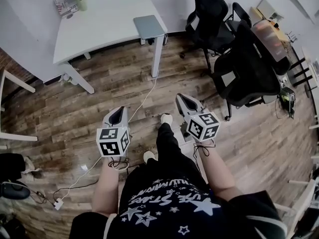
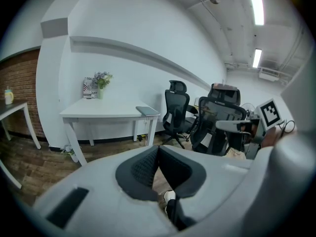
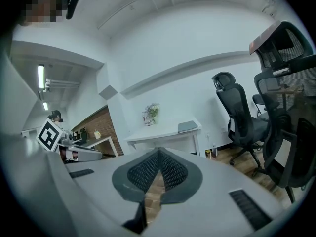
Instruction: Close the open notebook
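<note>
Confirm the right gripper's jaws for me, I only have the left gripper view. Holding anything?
Observer: The right gripper has its jaws together, with nothing between them.
Operator: Floor clear ahead?
Observer: No. In the head view a white cable runs over the wood floor from the table leg, passing close by the left gripper.
Operator: Notebook from above?
Observer: The notebook lies flat at the table's near right corner. It shows as one grey rectangle, and no spread pages are visible.
</note>
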`<state>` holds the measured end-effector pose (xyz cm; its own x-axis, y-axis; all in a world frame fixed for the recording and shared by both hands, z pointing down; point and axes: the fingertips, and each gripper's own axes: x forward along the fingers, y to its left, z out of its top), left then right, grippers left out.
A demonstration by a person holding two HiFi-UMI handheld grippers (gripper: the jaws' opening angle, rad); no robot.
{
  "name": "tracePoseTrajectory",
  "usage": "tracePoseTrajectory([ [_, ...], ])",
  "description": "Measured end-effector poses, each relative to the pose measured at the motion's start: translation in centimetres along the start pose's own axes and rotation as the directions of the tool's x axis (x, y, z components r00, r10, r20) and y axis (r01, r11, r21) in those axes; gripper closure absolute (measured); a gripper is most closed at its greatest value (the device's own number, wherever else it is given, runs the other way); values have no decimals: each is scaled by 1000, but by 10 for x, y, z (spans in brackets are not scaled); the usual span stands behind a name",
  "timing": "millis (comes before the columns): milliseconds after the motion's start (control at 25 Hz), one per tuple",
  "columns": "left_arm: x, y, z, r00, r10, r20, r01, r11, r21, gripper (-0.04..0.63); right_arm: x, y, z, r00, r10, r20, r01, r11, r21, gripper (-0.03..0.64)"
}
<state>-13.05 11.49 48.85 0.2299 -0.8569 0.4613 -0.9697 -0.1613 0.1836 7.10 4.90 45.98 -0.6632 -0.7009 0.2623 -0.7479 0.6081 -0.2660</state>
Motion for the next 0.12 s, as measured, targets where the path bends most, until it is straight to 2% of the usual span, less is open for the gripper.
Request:
tracePoseTrajectory([
  [120,-11,0,-14,1000,5,-9,-5,1000,-8,574,-9,10,-13,1000,5,-7,-5,1000,2,616],
])
